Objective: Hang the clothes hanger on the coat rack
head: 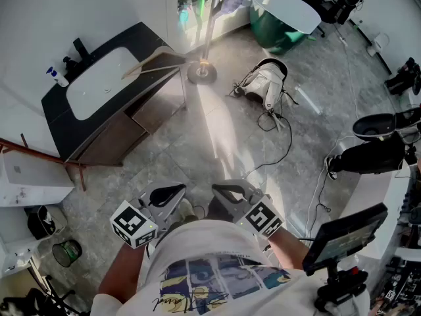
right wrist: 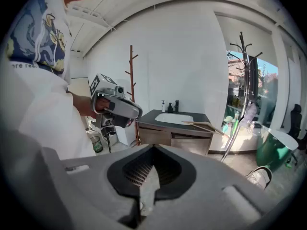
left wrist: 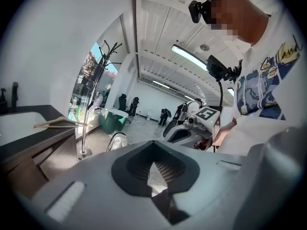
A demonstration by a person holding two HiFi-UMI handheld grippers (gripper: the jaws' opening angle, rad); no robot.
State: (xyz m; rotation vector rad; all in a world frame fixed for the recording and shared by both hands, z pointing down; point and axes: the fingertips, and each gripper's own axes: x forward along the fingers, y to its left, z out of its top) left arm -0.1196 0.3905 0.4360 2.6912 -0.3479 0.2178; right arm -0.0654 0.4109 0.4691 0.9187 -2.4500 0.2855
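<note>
**Both grippers empty, hanger on the vanity**

Head view: nearest is the person's printed white shirt (head: 217,268). Just past it, the left gripper (head: 172,193) and right gripper (head: 223,191) are side by side, close to the body. The wooden clothes hanger (head: 154,63) lies well ahead of them on the far corner of the dark vanity (head: 59,120), beside its white basin (head: 99,84), with one end sticking out past the counter edge. The metal coat rack (head: 202,71) stands just beside that corner. Bare, sunlit floor (head: 197,143) runs from the grippers to the rack's base. A white backpack (head: 266,84) and loose cables (head: 283,143) lie to the right of the base.

Left gripper view: the left gripper (left wrist: 154,171) has its jaws together, with nothing between them. The hanger (left wrist: 60,123) is far off at the left on the counter edge, with the rack (left wrist: 93,95) behind it.

Right gripper view: the right gripper (right wrist: 147,178) has its jaws together and holds nothing. The hanger (right wrist: 204,125) overhangs the vanity's right end, near the rack's pole (right wrist: 242,85). A wooden rack (right wrist: 131,80) stands left of the vanity.
</note>
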